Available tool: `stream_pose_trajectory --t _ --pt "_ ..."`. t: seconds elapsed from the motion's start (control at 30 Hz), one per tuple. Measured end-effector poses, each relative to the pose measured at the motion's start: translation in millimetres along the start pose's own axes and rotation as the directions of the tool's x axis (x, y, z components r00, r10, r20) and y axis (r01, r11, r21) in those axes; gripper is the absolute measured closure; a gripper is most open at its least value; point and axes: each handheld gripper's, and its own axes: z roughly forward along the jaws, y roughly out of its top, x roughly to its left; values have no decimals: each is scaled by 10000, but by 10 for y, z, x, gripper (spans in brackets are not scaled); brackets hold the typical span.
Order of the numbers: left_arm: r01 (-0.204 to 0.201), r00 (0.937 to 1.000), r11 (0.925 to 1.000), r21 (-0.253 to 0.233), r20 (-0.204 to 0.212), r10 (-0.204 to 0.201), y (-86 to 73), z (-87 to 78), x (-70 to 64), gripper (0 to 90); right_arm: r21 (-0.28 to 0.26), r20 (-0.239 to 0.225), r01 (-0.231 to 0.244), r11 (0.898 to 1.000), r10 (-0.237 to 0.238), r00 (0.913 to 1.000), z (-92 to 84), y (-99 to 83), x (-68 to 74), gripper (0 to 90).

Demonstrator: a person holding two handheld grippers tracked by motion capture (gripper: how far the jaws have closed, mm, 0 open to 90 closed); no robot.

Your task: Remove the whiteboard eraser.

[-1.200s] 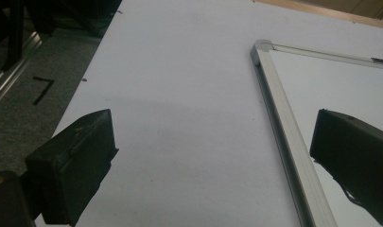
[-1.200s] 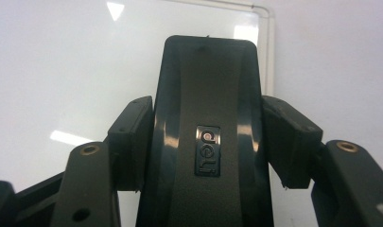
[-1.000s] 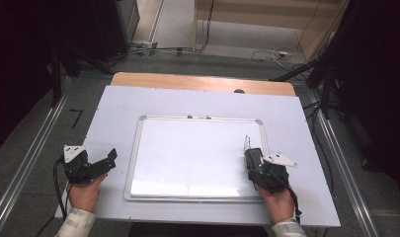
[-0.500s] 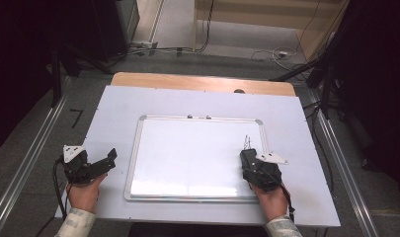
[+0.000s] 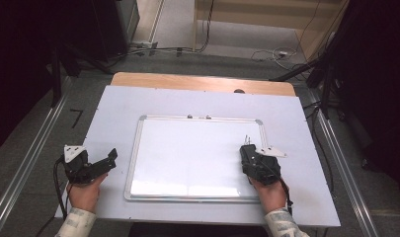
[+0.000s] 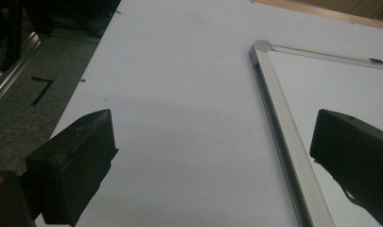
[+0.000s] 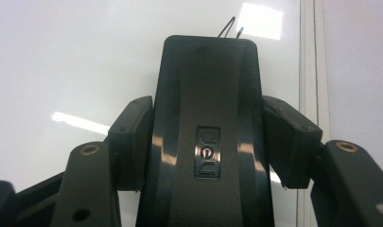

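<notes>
A black eraser (image 7: 209,137) is being clamped between the jaws of the right gripper (image 5: 249,153), pads pressed on both long sides. In the right gripper view its near end is cut off by the bottom edge; an embossed logo at its centre is being seen, hard to read. Two thin wire-like tips at 12 o'clock past its far end are too small to identify.

In the high view the eraser is being held over the whiteboard (image 5: 187,148), toward the board's 4 o'clock area, just inside the right frame rail. Whether it is being pressed on the surface or held just above cannot be told; the eraser itself is mostly hidden there by the gripper body and grey plate. The right hand (image 5: 270,193) is partly covered by the gripper, the sleeve cut off at the bottom.

The left gripper (image 5: 111,159) is being held with jaws wide apart and nothing between them, over the white table (image 5: 113,113) at 9 o'clock of the board, just off its left rail. In the left gripper view both jaws are being cropped by the frame edges, and the board's frame (image 6: 279,132) is running between them toward 12 o'clock. The left hand (image 5: 84,193) is half hidden under the gripper.

The board surface is washed out by glare; any marks cannot be made out.
</notes>
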Motion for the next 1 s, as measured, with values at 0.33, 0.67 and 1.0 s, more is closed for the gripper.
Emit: stream_pose_trajectory --t 0.33,0.67,1.0 --pt "10 10000 10000 12 -17 -10 -1 2 1 14 24 202 -184 9998 183 9996 167 176 -57 380" --pt "22 10000 10000 10 -3 -22 0 2 3 14 59 444 -303 9995 300 9986 323 342 -107 380" --pt "35 10000 10000 6 9 -35 -1 4 6 14 90 490 -416 9991 412 9979 451 479 -169 379"
